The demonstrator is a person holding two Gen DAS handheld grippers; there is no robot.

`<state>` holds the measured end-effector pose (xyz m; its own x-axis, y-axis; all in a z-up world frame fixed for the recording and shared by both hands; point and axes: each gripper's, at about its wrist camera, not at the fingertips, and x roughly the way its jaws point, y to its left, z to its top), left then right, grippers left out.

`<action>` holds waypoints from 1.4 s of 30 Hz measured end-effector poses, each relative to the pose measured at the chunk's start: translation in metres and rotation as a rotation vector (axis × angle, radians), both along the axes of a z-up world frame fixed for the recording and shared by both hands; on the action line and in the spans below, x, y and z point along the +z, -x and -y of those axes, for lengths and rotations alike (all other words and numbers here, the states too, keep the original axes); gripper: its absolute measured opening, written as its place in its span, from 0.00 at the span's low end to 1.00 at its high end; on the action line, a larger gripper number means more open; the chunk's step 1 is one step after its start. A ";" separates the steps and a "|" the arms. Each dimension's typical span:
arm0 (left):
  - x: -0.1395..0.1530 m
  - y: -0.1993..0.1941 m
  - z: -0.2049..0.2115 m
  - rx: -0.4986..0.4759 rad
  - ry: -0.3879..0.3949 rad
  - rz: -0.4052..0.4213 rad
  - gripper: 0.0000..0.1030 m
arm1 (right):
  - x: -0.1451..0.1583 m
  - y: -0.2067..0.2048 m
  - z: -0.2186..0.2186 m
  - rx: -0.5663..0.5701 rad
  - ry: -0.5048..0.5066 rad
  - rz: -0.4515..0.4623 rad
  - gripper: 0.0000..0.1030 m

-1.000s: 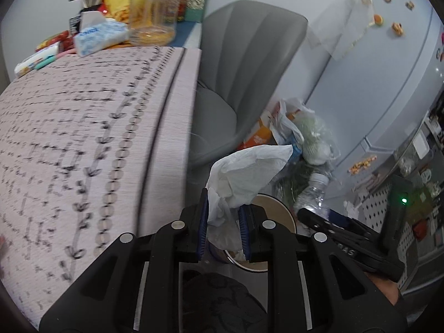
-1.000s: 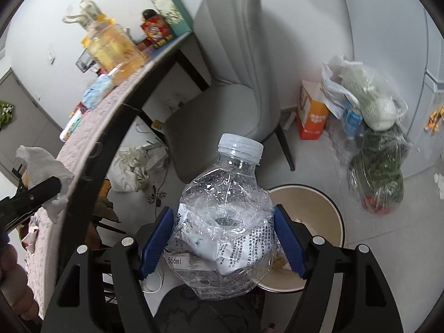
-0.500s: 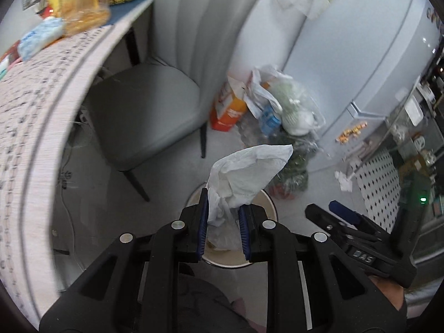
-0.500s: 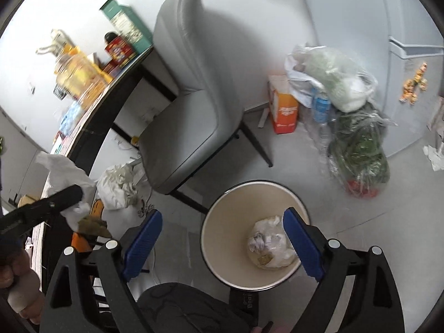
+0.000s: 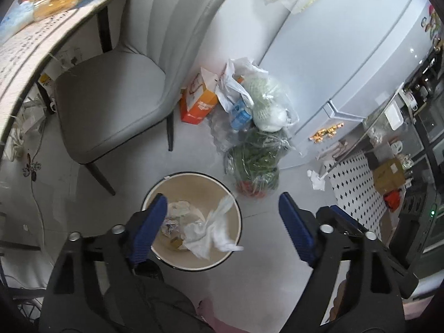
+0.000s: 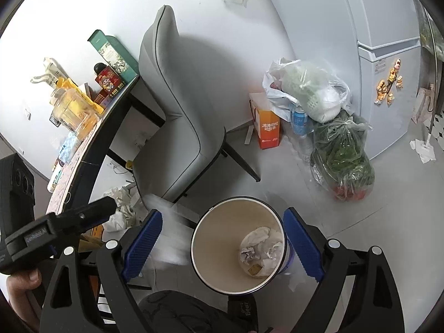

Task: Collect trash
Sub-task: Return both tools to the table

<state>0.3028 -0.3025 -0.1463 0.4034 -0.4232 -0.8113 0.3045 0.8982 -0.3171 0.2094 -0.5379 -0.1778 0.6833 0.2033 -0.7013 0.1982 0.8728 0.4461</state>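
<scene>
A round cream trash bin (image 5: 155,194) stands on the grey floor below both grippers; it also shows in the right wrist view (image 6: 202,233). A white tissue (image 5: 211,230) is falling over the bin's right rim. Crumpled trash (image 6: 258,247) lies at the bin's bottom. My left gripper (image 5: 222,230) is open and empty above the bin. My right gripper (image 6: 222,244) is open and empty above the bin. The left gripper's black body (image 6: 61,222) shows at the left of the right wrist view.
A grey chair (image 5: 111,97) stands beside the bin, at a table (image 5: 25,44) with a jar and boxes. An orange box (image 5: 199,102), plastic bags of groceries (image 5: 258,138) and a white fridge (image 5: 347,41) lie to the right.
My right gripper opened and dropped the plastic bottle. My left gripper swung from the table to above the bin, then opened and released the tissue.
</scene>
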 end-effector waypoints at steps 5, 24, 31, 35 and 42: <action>0.012 0.000 -0.023 0.058 0.011 0.022 0.85 | 0.007 -0.003 -0.019 0.033 0.005 0.000 0.84; 0.097 0.061 -0.165 0.261 0.115 0.222 0.94 | 0.096 0.010 -0.138 0.174 0.119 0.096 0.92; 0.111 0.088 -0.216 0.334 0.132 0.263 0.94 | 0.117 0.019 -0.186 0.246 0.148 0.126 0.92; 0.114 0.104 -0.242 0.371 0.135 0.279 0.94 | 0.128 0.026 -0.216 0.298 0.151 0.144 0.92; 0.120 0.135 -0.283 0.430 0.131 0.309 0.94 | 0.139 0.035 -0.262 0.390 0.160 0.166 0.92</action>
